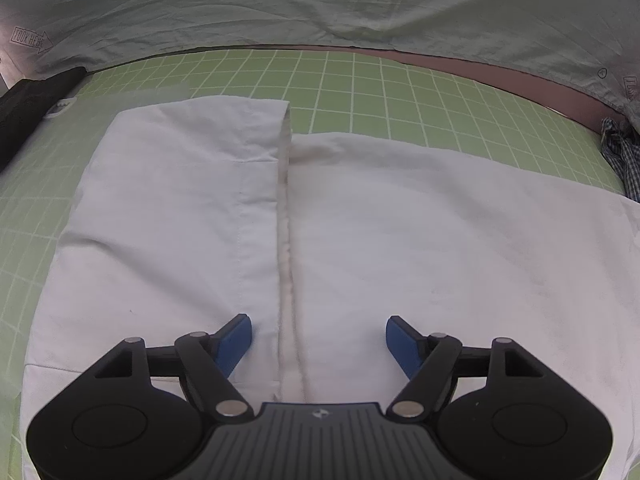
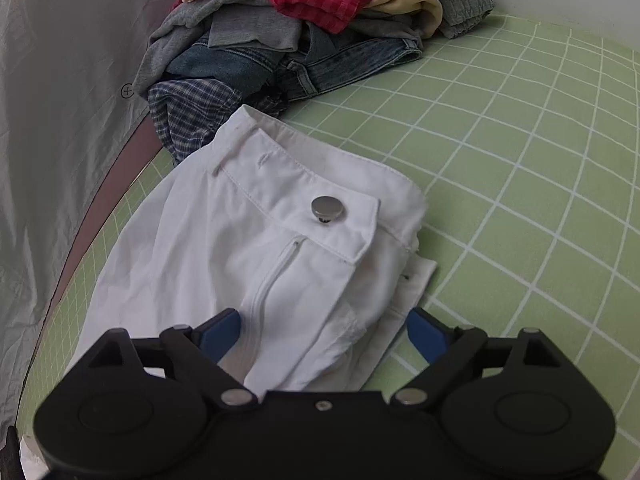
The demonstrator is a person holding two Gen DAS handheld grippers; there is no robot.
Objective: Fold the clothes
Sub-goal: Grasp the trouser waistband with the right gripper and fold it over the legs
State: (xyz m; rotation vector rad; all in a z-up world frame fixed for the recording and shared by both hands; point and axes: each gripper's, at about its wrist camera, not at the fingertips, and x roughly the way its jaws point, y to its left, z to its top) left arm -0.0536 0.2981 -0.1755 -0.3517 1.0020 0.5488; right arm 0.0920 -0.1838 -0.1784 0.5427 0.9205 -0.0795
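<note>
White trousers (image 1: 400, 240) lie flat on the green grid mat (image 1: 352, 84). In the left wrist view I see the two legs side by side, the left leg's hem (image 1: 200, 116) a little farther than the right. My left gripper (image 1: 319, 340) is open and empty, just above the seam between the legs. In the right wrist view the waistband with a metal button (image 2: 327, 206) and the zip fly (image 2: 276, 276) faces me. My right gripper (image 2: 323, 332) is open and empty, its jaws either side of the fly area.
A pile of mixed clothes (image 2: 304, 28), grey, denim, red check and blue plaid, lies on the mat beyond the waistband. Pale grey sheeting (image 1: 280, 4) rises along the mat's far edge. A dark cloth (image 1: 28, 108) lies at the left. Green mat (image 2: 540, 200) stretches to the right.
</note>
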